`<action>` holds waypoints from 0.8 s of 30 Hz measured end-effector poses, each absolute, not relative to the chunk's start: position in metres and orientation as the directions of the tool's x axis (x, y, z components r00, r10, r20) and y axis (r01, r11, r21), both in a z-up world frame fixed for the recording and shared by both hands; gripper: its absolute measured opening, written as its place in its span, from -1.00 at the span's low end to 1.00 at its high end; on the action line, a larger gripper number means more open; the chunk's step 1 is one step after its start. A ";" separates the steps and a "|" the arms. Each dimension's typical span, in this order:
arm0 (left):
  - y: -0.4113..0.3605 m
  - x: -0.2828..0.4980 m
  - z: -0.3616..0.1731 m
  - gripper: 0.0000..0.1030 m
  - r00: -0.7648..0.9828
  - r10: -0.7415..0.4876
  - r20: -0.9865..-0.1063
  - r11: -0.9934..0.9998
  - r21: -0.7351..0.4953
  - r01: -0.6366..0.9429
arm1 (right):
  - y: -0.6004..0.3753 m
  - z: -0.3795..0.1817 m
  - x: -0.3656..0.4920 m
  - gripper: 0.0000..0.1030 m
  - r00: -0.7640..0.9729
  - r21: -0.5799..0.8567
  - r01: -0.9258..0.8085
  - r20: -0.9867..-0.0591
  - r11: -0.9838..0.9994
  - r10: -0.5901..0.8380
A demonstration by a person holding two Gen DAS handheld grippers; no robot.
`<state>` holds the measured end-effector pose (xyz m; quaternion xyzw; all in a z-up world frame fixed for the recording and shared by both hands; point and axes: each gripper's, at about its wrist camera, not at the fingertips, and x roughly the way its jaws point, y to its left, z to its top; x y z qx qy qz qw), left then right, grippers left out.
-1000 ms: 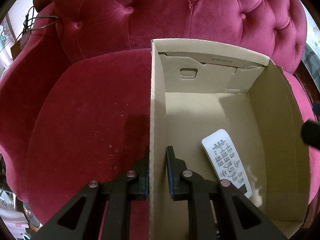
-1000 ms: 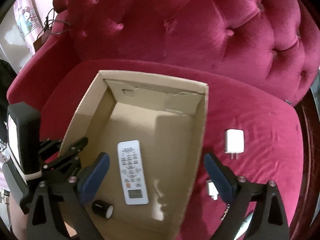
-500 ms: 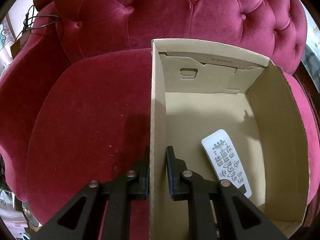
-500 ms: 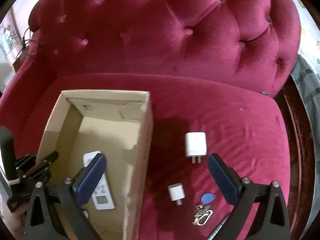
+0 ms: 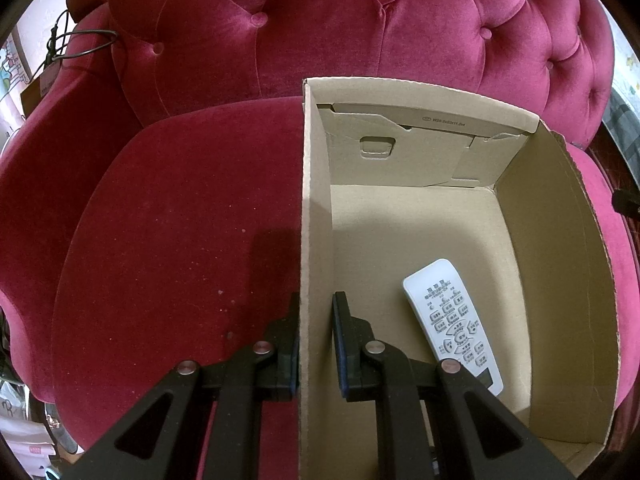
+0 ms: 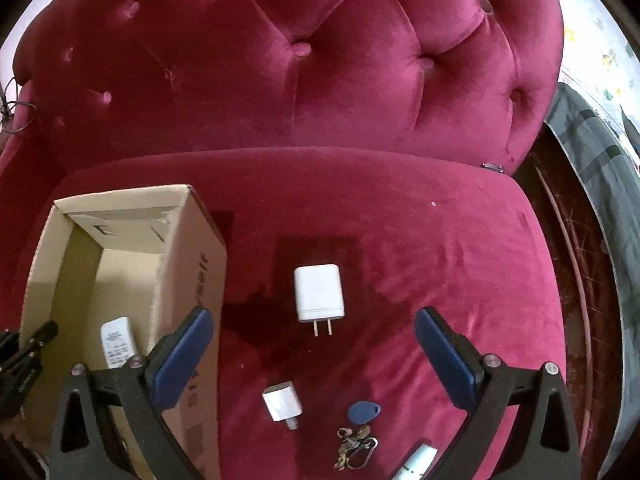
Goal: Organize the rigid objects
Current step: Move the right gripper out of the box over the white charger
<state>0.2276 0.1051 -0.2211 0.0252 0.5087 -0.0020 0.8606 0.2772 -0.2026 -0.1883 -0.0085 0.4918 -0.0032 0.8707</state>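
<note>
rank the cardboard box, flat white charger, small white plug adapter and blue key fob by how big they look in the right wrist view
1. cardboard box
2. flat white charger
3. small white plug adapter
4. blue key fob

The last two lie nearer the camera, so their ranking against the charger is unsure.

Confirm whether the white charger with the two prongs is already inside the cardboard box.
No, the white charger lies on the red seat cushion to the right of the cardboard box, ahead of the open right gripper.

White remote (image 5: 456, 324) flat in open cardboard box (image 5: 560, 240); white charger (image 6: 319, 294), small adapter (image 6: 282, 402), blue key fob (image 6: 364, 412) on right seat cushion.
</note>
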 end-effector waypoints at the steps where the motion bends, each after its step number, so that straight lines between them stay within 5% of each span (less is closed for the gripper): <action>1: 0.105 0.227 -0.221 -0.72 0.483 0.022 -0.876 0.999 0.041 0.029 | -0.205 -0.192 0.278 0.99 0.522 -0.020 0.000 -0.853 1.000 -0.017; 24: 0.105 0.229 -0.222 -0.72 0.479 0.027 -0.878 0.999 0.045 0.026 | -0.223 -0.243 0.289 0.99 0.541 -0.004 0.007 -0.841 1.000 -0.007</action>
